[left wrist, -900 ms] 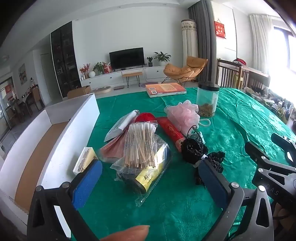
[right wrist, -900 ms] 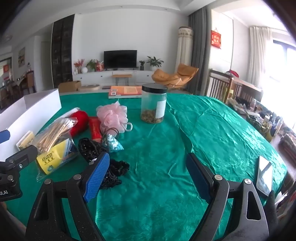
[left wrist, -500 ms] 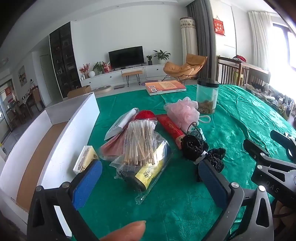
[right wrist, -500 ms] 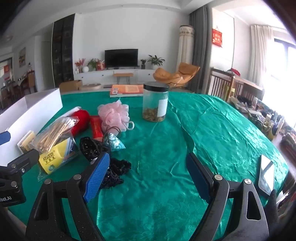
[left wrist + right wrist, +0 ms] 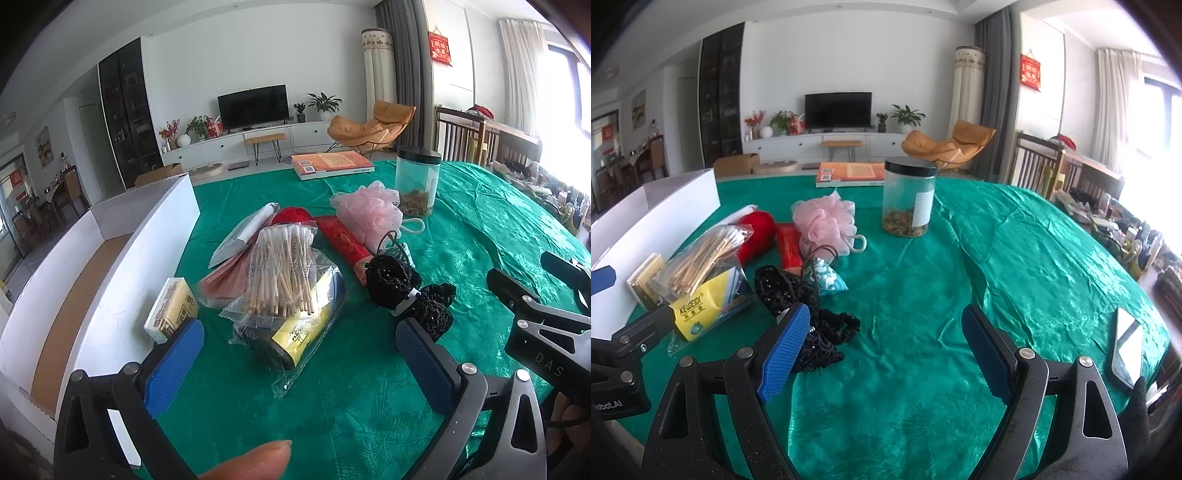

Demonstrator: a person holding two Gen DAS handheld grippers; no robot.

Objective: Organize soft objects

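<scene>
A pile of items lies on the green tablecloth (image 5: pixel 369 406). It holds a pink bath pouf (image 5: pixel 369 214) (image 5: pixel 825 221), a black mesh piece (image 5: pixel 406 288) (image 5: pixel 798 295), a red ball (image 5: pixel 291 216), a bag of cotton swabs (image 5: pixel 284 269) and a yellow box in plastic (image 5: pixel 299 332). My left gripper (image 5: pixel 299 354) hovers open just before the swab bag and the yellow box, touching nothing. My right gripper (image 5: pixel 886 350) stands open over bare cloth, its left pad right beside the black mesh piece.
A white cardboard box (image 5: pixel 110 277) stands open on the left with a tissue pack (image 5: pixel 173 310) against its wall. A lidded jar (image 5: pixel 908 195) and a book (image 5: pixel 849 173) sit farther back. A phone (image 5: pixel 1126 347) lies near the table's right edge.
Both views have drifted only slightly, with the items sitting a little higher in the pictures. Both grippers stay open and nothing was taken hold of.
</scene>
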